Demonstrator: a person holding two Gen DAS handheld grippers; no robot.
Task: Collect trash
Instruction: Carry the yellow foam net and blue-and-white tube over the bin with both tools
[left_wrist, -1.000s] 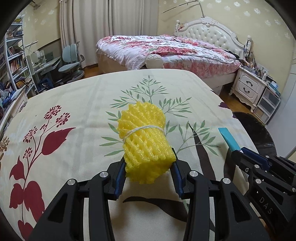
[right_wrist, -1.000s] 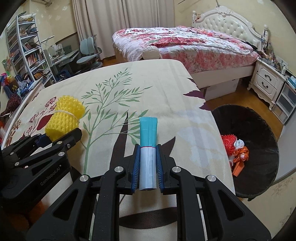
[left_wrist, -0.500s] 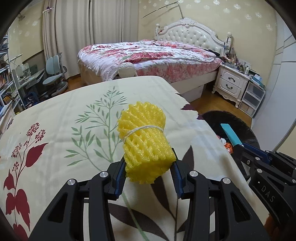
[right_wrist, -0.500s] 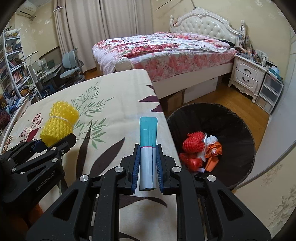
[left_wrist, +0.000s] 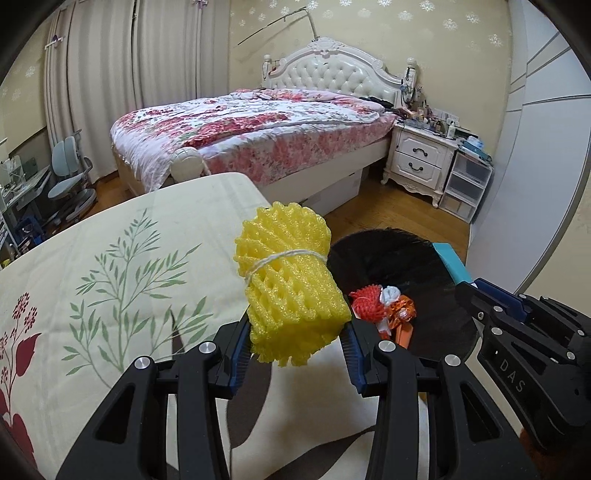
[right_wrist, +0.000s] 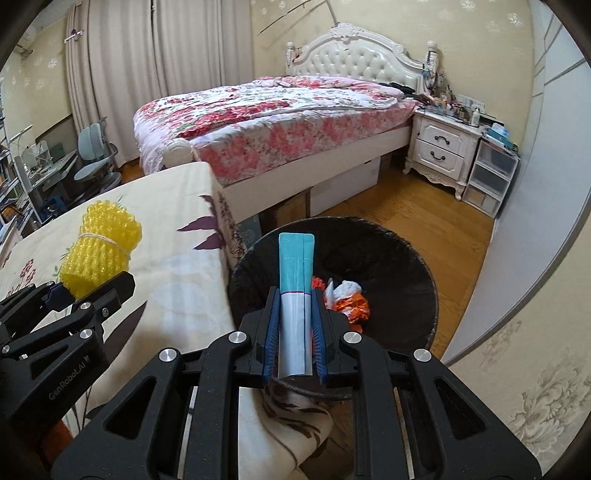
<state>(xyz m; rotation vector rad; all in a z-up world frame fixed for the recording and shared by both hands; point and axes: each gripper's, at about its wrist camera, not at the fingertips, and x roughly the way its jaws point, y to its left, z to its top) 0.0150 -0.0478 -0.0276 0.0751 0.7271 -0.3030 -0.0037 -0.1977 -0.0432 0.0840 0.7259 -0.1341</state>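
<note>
- In the left wrist view, a yellow foam net bundle, tied round with white string, is gripped between the jaws of the left gripper at the centre of the frame.
- The bundle is held above the right edge of a table covered with a cream cloth printed with green sprigs and dark red flowers.
- In the right wrist view, the jaws of the right gripper are closed on a flat teal-and-white packet, which stands upright at the centre of the frame.
- The packet is seen over the opening of a round trash bin lined with a black bag, which stands on the wooden floor just beside the table's edge.
- Inside the bin lie a red net, a white scrap and orange wrappers.
- The left gripper and its yellow bundle appear at the left of the right wrist view, above the table.
- A bed with a floral cover fills the upper middle of both views.
</note>
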